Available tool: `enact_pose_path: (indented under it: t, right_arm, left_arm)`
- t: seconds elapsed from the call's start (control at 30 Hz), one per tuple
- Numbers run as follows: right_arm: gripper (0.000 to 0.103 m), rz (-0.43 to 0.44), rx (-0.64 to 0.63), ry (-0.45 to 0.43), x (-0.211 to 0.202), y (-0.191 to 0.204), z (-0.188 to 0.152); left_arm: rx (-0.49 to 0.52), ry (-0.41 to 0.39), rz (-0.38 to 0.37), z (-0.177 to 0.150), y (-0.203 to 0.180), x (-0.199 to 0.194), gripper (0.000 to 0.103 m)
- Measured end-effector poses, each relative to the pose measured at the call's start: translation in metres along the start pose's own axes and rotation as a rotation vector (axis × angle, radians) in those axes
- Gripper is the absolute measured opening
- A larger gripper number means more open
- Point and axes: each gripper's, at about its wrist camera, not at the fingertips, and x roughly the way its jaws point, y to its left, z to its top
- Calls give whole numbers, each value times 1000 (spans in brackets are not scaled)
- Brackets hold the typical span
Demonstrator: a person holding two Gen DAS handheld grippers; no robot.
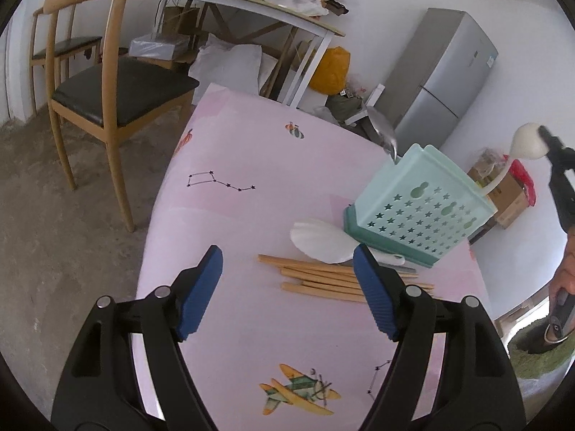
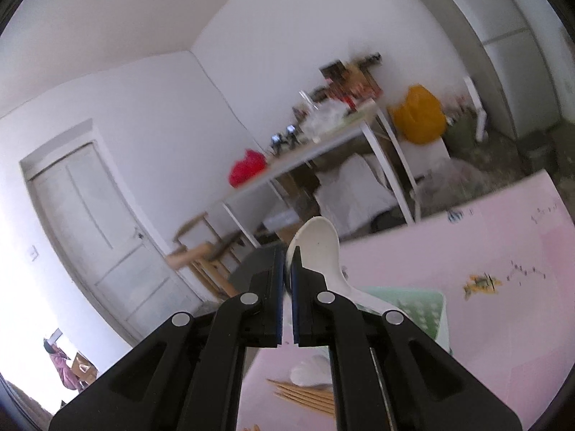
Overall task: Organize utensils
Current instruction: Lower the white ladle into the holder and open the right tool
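A mint-green utensil holder [image 1: 418, 201] with star holes stands on the pink tablecloth [image 1: 258, 165]; a metal spoon [image 1: 382, 133] sticks out of it. My right gripper [image 2: 286, 262] is shut on a white plastic spoon [image 2: 320, 248] by its bowl, with the handle going down into the holder [image 2: 420, 309]; that spoon also shows in the left wrist view [image 1: 528, 142]. Several wooden chopsticks [image 1: 320, 276] and another white spoon [image 1: 320, 240] lie on the cloth in front of the holder. My left gripper [image 1: 287, 287] is open and empty, just above the chopsticks.
A wooden chair [image 1: 107, 82] stands left of the table. A cluttered white table [image 1: 251, 0], a yellow bag [image 1: 332, 68] and a grey fridge [image 1: 442, 79] are behind. Cardboard boxes [image 1: 503, 194] sit on the floor at right.
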Motion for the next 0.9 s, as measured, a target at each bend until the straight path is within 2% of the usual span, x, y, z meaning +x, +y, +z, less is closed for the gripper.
enact_pose_path:
  t: [0.2,0.5,0.57,0.67,0.73,0.9]
  right_arm:
    - [4,-70,31,76,22,-21,-13]
    - [8,-263,8,166,38,-38,-30]
    - [22,-303,-19,157,34,-33,-29]
    - [33,-329,-64,116,24,-24,-23]
    - [37,-351,-94,86,17,-17,-20]
    - [38,-365,-110,36,-5,-5,-15]
  left_arm:
    - [-15,-9,-13,-1,7,0,71]
    - [-9,-15,-13,-2,7,-2,71]
    - [-8,-16,-12,-2,7,-3,71]
    - [-7,-22,-12,-3,5,-5,72]
    - [-6,-27,-12,-3,3,-7,72]
    - [1,-38,-16,-5,-1,-11,72]
